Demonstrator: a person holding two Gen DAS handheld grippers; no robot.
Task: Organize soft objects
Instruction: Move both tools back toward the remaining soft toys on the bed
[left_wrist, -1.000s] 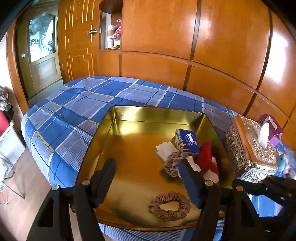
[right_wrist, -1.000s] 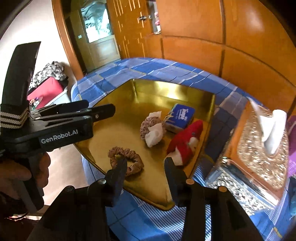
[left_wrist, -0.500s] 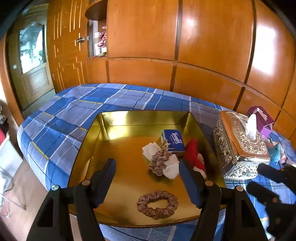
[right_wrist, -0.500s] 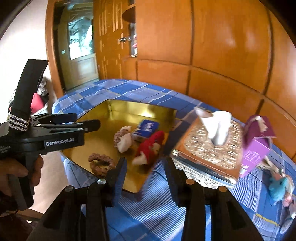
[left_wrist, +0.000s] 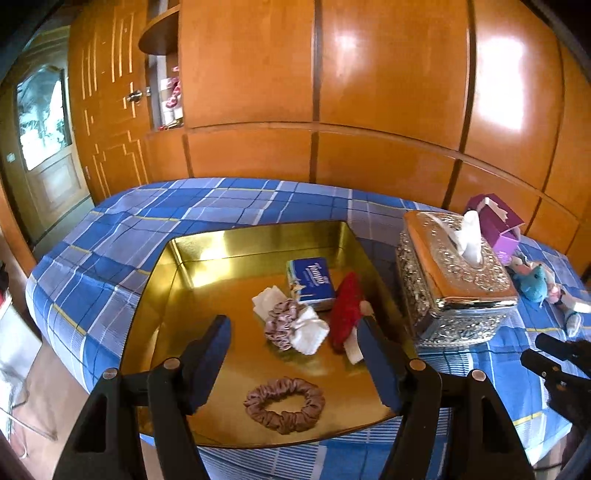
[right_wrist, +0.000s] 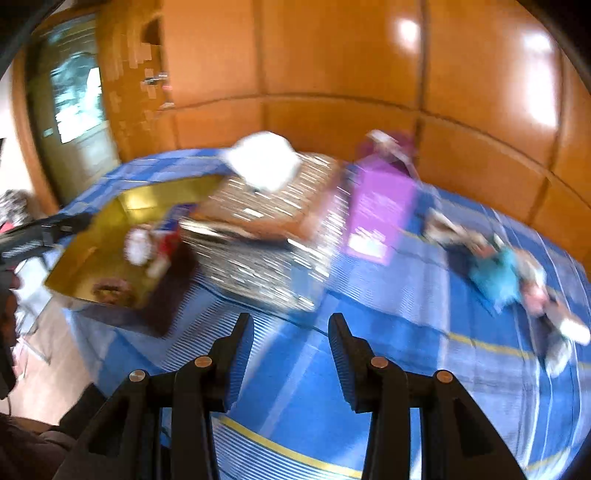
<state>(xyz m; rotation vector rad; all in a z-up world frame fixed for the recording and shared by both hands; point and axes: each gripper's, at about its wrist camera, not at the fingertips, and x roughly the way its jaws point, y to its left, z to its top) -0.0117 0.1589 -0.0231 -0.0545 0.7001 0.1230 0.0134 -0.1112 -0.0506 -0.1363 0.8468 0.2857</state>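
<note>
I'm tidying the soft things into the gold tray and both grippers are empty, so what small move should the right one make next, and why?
Probably carry the right gripper on toward the teal plush toy and centre its open jaws over it. That toy lies on the blue plaid cloth outside the gold tray, and the right view is blurred, so slow down before closing.

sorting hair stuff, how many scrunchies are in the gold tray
2. One scrunchie lies alone near the front edge of the gold tray. The other scrunchie sits mid-tray, against the white cloth. More could be hidden under that pile.
</note>
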